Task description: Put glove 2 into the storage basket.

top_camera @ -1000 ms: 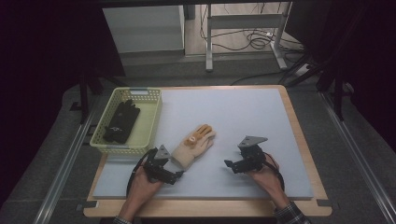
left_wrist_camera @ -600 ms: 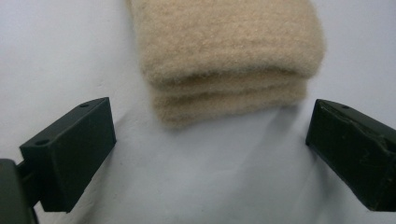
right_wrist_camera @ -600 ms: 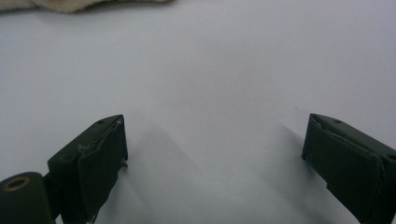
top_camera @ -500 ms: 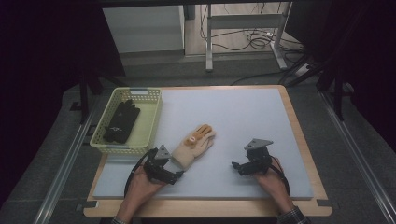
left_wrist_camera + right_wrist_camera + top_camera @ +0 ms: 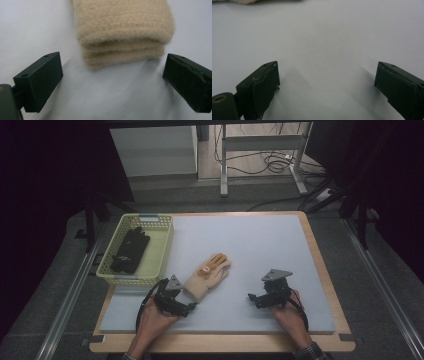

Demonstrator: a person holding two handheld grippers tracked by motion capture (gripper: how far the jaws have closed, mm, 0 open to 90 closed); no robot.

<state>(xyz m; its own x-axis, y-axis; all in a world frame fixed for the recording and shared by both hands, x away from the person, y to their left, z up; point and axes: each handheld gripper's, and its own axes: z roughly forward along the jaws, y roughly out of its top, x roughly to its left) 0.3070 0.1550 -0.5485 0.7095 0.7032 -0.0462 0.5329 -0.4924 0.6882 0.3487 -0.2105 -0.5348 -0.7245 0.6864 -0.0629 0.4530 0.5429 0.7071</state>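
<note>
Pale grey table mat lying under two wide-spread grippers, beige glove untouched.

Left gripper is standing with its jaws spread wide and gripping nothing; the cuff of the beige glove is lying just ahead of the gap, apart from both jaws, which suggests a lined-up approach for a pinch on the cuff. In the high view that glove is lying flat near the middle of the mat, fingers pointing away from the person, just right of the green basket, where a black glove is resting. Right gripper is likewise gaping and empty over bare mat, well apart from the glove, apparently waiting. Both hands are resting low at the table's near edge, the left hand angling toward the cuff.
</note>
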